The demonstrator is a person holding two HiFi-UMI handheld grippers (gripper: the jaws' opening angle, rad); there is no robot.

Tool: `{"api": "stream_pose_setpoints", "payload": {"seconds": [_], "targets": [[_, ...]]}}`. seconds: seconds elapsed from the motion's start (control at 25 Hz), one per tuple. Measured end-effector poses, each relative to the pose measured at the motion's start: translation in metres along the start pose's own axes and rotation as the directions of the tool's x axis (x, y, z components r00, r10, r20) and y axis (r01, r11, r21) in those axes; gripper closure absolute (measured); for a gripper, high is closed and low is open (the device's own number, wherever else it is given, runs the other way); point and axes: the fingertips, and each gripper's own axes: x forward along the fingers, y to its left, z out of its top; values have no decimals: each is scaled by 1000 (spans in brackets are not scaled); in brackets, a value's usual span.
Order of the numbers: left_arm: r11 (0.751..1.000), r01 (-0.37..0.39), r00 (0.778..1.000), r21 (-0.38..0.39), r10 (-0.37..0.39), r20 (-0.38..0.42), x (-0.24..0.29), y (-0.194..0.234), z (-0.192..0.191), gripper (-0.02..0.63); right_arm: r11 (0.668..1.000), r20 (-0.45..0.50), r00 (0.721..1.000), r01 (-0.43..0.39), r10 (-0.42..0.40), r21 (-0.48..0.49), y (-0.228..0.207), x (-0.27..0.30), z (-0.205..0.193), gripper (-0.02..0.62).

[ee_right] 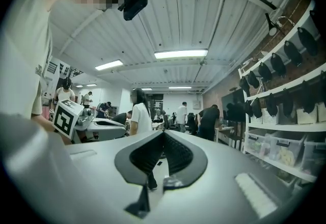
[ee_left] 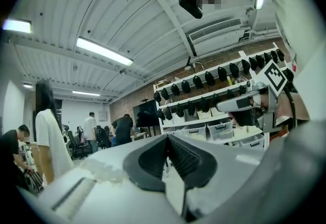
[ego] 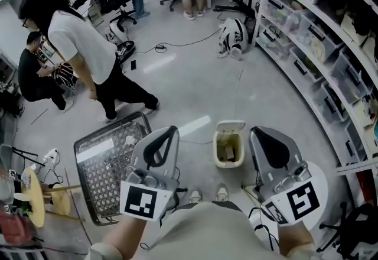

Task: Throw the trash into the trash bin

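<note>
A small cream trash bin (ego: 221, 160) stands open on the grey floor, with something brownish inside it. In the head view it lies between my two grippers, beyond their tips. My left gripper (ego: 164, 133) is held level, jaws pressed together with nothing between them; its own view shows the same (ee_left: 167, 139). My right gripper (ego: 261, 135) is also level and shut, empty in its own view (ee_right: 163, 135). I see no loose trash in either gripper. Each gripper shows in the other's view: the right one (ee_left: 253, 102) and the left one (ee_right: 81, 121).
A tipped wire basket (ego: 107, 161) lies on the floor at the left. A person in a white shirt (ego: 82, 46) bends over beyond it, and another crouches at far left. Shelves with bins (ego: 322, 46) line the right side. A cable (ego: 239, 84) runs across the floor.
</note>
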Motion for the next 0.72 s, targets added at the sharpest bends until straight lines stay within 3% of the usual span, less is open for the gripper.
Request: {"api": "stream_pose_setpoints", "payload": {"seconds": [0.32,0.48,0.56,0.72], "targets": [[999,-36,999,-1,36,-25,9,-3,-9,602,1000,-21,1000,-7,7,16,-14,0,-12,592],[991,-116,993,-66,113,-45,9,17,-16,435,999,-38,999,-28,29,39,-11,8,-20,592],[982,-175,984,-78,171,-55,1,39,-23,395,996,-40,997,-60,62,62,-1,18,-22,592],[959,-282,955,-31,277,-109,-17,96,-54,322,987,-38,989,-139,142,78,21,46,-28,592]]}}
